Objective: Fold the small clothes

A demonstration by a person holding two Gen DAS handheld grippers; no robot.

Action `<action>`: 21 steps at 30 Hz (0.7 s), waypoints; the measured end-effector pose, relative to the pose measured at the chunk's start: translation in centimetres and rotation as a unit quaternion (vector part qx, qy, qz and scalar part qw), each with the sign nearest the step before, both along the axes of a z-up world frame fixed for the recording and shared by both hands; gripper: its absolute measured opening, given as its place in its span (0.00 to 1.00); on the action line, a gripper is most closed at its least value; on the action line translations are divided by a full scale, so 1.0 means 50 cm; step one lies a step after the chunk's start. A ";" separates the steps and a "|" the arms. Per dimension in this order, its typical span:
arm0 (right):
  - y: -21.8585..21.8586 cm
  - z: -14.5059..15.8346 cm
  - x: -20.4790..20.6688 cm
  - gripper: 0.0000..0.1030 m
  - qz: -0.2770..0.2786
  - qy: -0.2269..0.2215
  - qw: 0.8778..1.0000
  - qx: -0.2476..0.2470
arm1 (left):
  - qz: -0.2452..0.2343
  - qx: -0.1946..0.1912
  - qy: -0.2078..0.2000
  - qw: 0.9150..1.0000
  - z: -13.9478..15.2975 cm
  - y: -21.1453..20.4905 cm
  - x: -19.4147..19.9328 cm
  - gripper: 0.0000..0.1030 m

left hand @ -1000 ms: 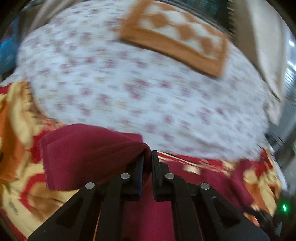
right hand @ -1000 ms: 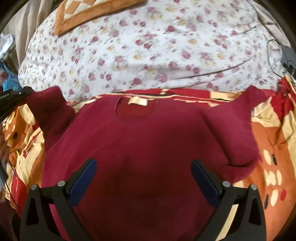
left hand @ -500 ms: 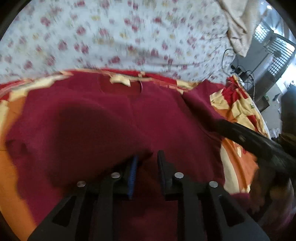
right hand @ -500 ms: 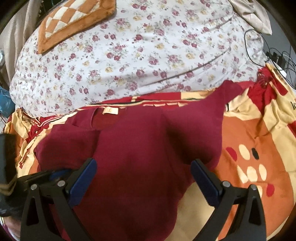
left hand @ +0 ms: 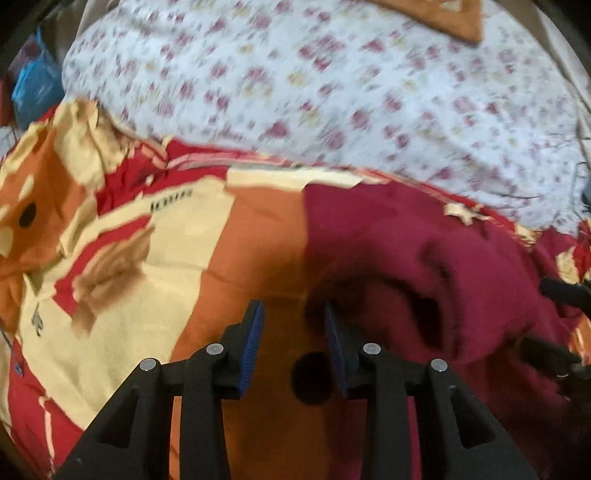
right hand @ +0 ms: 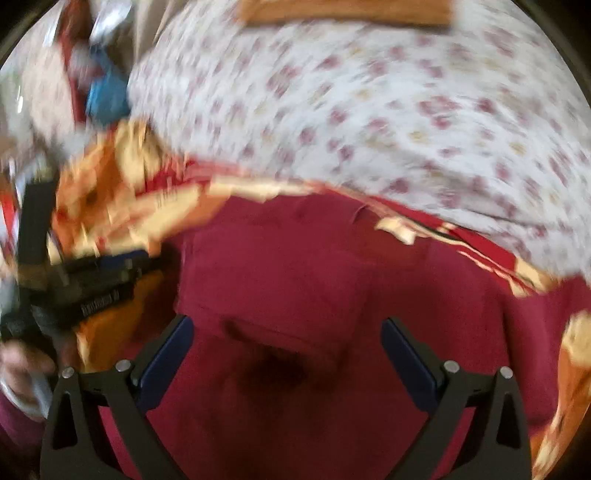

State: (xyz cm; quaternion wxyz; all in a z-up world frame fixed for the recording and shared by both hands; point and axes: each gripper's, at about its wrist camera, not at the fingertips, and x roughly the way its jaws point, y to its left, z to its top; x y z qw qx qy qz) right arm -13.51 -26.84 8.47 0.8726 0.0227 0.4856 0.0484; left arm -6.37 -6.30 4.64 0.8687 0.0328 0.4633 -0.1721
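A maroon sweater (right hand: 424, 295) lies flat on the patterned blanket, with its cream neck label (right hand: 397, 227) toward the floral bedding. One sleeve (right hand: 273, 273) is folded across its body. My left gripper (left hand: 291, 321) is opening just off the sweater's left edge (left hand: 388, 258); only orange blanket shows between its jaws. My right gripper (right hand: 286, 332) hovers over the folded sleeve and sweater body. Its jaws are wide and starting to close, and their pads press on nothing. In the right wrist view the left gripper (right hand: 92, 280) sits at the left with a hand (right hand: 22, 362) on it.
An orange, red and cream blanket (left hand: 147, 240) covers the bed under the sweater. Behind it rises white floral bedding (left hand: 332, 92) with an orange-brown cushion (left hand: 443, 18) on top. A blue object (left hand: 37, 85) sits at the far left edge.
My left gripper let go of the sleeve, which now lies folded on the sweater, and moved left over the blanket. My right gripper swung left over the sweater's middle.
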 end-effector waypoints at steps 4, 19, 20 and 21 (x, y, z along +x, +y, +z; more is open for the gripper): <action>-0.025 -0.032 0.026 0.23 -0.012 0.020 0.998 0.059 | 0.000 -0.016 0.006 1.000 -0.017 0.016 0.010 0.22; -0.379 -0.054 -0.183 0.55 -0.316 0.003 0.928 0.197 | -0.024 -0.025 -0.019 0.999 0.044 -0.008 -0.042 0.22; -0.382 -0.050 -0.189 0.55 -0.316 -0.007 0.928 0.199 | -0.023 -0.028 -0.025 0.999 0.054 -0.009 -0.045 0.22; -0.381 -0.049 -0.185 0.56 -0.311 -0.010 0.929 0.199 | -0.021 -0.033 -0.030 0.999 0.065 -0.009 -0.048 0.22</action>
